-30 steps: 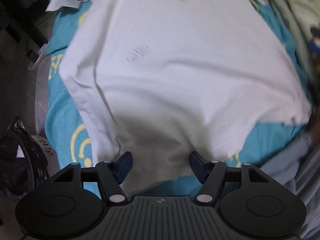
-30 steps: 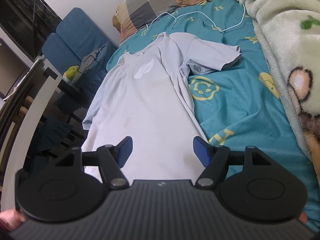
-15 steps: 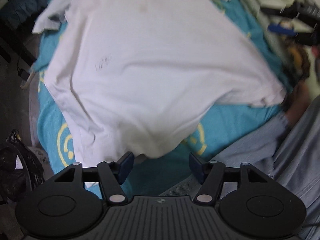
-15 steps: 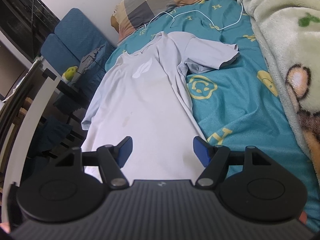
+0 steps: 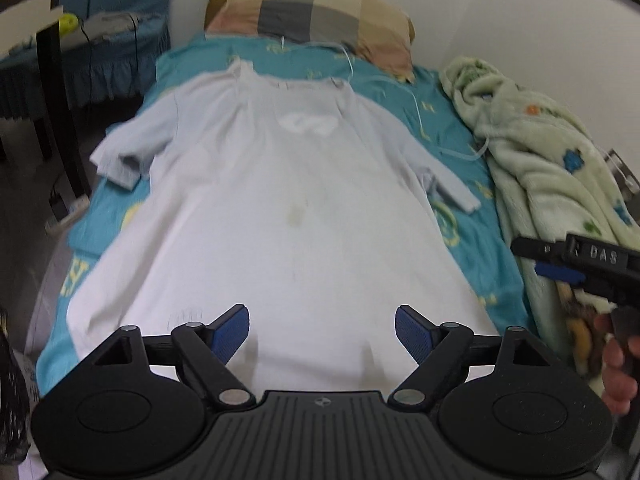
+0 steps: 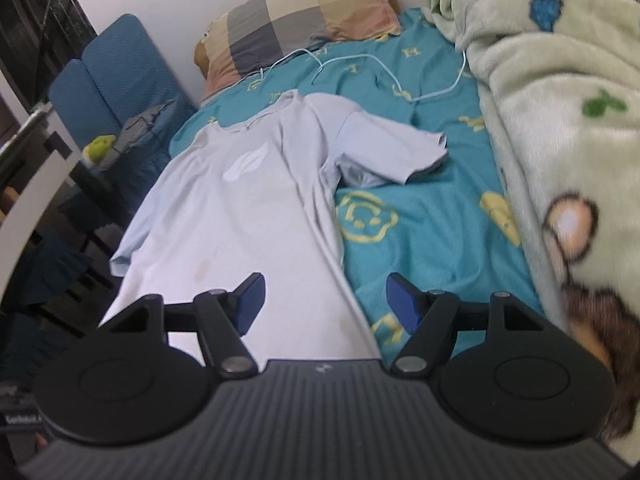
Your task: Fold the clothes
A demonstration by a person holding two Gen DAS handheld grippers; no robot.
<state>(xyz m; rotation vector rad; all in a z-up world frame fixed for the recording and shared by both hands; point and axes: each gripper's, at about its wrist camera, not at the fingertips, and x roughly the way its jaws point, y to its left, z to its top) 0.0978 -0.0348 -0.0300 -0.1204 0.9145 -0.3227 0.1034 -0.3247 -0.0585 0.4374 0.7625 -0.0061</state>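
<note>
A pale blue-white T-shirt lies spread flat on the teal bed sheet, collar toward the pillow, both sleeves out. My left gripper hovers open above the shirt's hem, nothing between its fingers. In the right wrist view the same T-shirt runs up the left half, and my right gripper stands open over the shirt's right side edge near the hem. The right gripper also shows at the right edge of the left wrist view, held by a hand.
A checked pillow sits at the head of the bed. A white cable trails over the teal sheet. A fluffy green blanket is heaped along the right side. A blue chair and dark furniture stand left of the bed.
The left gripper has swung from looking down at the hem to looking along the whole shirt toward the pillow. The right gripper has moved slightly closer to the shirt; both stayed open.
</note>
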